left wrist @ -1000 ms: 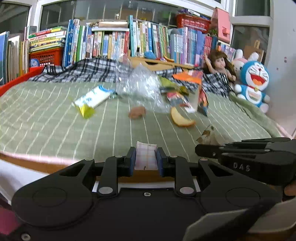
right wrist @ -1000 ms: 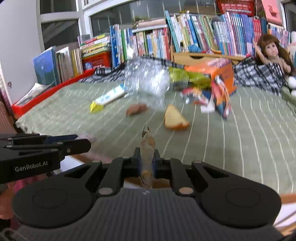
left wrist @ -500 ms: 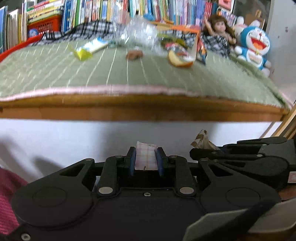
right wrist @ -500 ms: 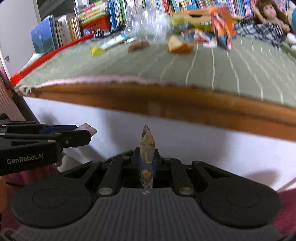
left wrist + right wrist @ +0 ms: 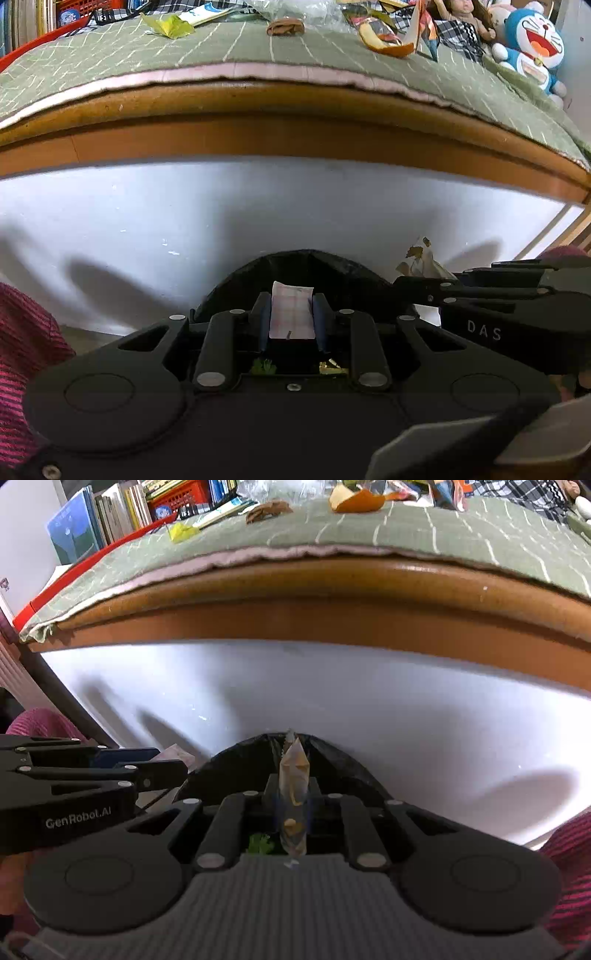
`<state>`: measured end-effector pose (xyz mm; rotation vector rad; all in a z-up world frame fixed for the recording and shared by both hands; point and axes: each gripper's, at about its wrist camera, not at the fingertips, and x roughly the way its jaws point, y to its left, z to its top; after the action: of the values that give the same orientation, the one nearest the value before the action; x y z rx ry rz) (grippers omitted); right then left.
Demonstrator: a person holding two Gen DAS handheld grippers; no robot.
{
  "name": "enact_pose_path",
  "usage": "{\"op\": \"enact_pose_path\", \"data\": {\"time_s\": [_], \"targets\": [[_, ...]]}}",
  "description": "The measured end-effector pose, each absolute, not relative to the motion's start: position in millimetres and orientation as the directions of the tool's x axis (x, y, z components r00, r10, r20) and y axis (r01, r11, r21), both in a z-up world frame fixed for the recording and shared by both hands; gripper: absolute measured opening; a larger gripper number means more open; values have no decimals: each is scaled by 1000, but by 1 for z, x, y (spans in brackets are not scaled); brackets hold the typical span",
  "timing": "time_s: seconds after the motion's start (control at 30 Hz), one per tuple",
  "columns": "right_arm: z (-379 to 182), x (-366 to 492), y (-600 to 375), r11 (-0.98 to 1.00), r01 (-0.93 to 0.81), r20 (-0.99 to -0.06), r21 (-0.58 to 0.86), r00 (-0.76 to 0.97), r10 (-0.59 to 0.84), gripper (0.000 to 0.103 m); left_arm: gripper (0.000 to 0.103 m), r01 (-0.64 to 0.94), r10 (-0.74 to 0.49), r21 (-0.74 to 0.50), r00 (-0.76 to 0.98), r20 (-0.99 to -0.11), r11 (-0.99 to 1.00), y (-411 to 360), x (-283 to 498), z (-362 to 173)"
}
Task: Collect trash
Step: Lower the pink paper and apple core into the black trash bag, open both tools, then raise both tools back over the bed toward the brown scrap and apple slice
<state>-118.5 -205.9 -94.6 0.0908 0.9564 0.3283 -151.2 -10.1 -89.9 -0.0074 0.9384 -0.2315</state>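
My left gripper (image 5: pixel 291 312) is shut on a pale pink checked paper scrap (image 5: pixel 291 314), held over the black-lined trash bin (image 5: pixel 332 269) below the bed edge. My right gripper (image 5: pixel 293 801) is shut on a crumpled clear wrapper (image 5: pixel 293 779) with brown and yellow print, over the same bin (image 5: pixel 332 757). Green and yellow scraps (image 5: pixel 264 365) lie inside the bin. The right gripper (image 5: pixel 424 286) with its wrapper shows at the right of the left wrist view; the left gripper (image 5: pixel 166 766) shows at the left of the right wrist view.
The bed's wooden edge (image 5: pixel 295 122) and green striped cover (image 5: pixel 110 62) rise above, bearing a yellow-ended packet (image 5: pixel 166 26), a brown scrap (image 5: pixel 284 27), orange peel (image 5: pixel 384 40) and clear plastic. A white panel (image 5: pixel 184 206) lies below the edge. Striped magenta fabric (image 5: pixel 22 350) flanks both sides.
Both grippers have dropped from above the bed to below its edge, still holding their scraps. The black bin has come into view under them.
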Motion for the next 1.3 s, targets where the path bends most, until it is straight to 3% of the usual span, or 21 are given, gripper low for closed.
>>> {"op": "enact_pose_path", "data": {"time_s": [0.23, 0.47, 0.57, 0.7, 1.03, 1.3], "targets": [[-104, -117, -199, 948, -237, -814, 211, 494, 305, 19, 23, 192, -195, -106, 536, -822, 976, -12, -149, -101], [-104, -116, -195, 951, -235, -824, 202, 483, 295, 27, 23, 185, -200, -118, 527, -826, 976, -10, -148, -104], [-102, -117, -196, 952, -236, -826, 195, 484, 289, 43, 32, 181, -202, -123, 527, -825, 976, -10, -147, -103], [-100, -116, -197, 951, -240, -825, 193, 484, 290, 51, 45, 176, -205, -129, 539, -817, 976, -7, -148, -101], [-84, -116, -203, 953, -239, -801, 188, 524, 290, 62, 69, 159, -194, -123, 591, -783, 980, 1, -150, -83], [-53, -112, -206, 951, -263, -748, 162, 596, 292, 70, 78, 139, -191, -132, 670, -717, 982, 10, -145, -50]]}}
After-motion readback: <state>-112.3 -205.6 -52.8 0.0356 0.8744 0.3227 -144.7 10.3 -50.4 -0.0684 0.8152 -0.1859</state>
